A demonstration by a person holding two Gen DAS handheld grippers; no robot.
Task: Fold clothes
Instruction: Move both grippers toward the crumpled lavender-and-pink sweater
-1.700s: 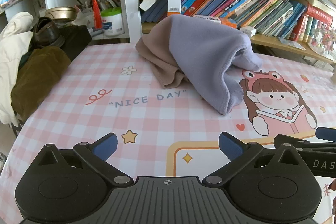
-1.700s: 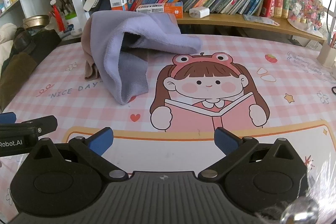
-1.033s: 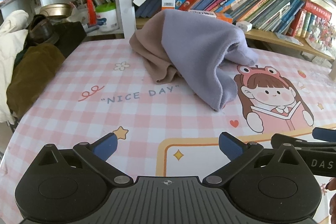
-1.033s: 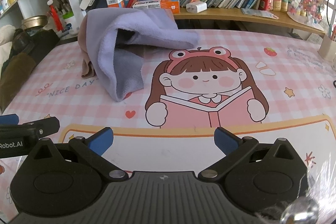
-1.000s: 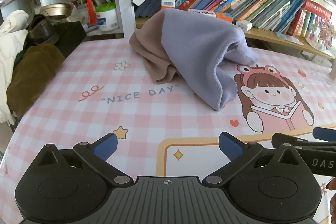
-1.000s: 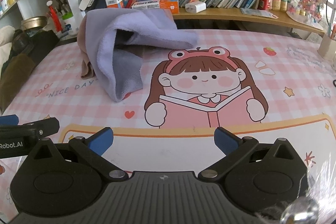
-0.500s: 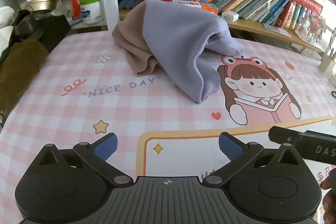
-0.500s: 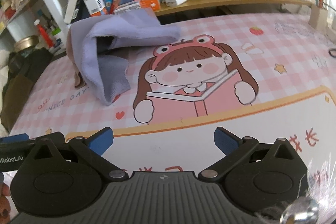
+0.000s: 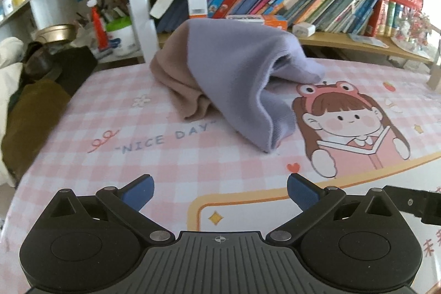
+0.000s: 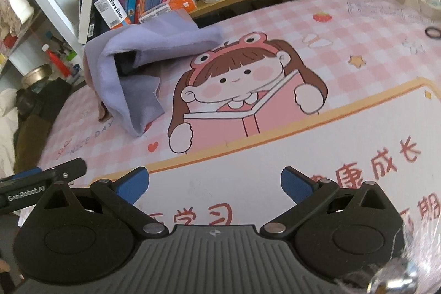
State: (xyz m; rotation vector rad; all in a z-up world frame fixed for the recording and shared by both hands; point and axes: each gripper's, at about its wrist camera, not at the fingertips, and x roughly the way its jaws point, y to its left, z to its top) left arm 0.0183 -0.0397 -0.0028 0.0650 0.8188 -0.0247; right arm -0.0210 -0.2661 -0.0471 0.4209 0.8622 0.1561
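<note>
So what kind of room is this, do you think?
Probably a child's study or bedroom at home: packed shelves of children's books, a desk with a cartoon mat, and a crumpled purple and brown garment lying on it.

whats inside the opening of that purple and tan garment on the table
From the right wrist view the purple and tan garment gapes open, showing its purple inner layer and a dark hollow. Deeper inside is in shadow, so any contents cannot be told. Both grippers are open and off it.
</note>
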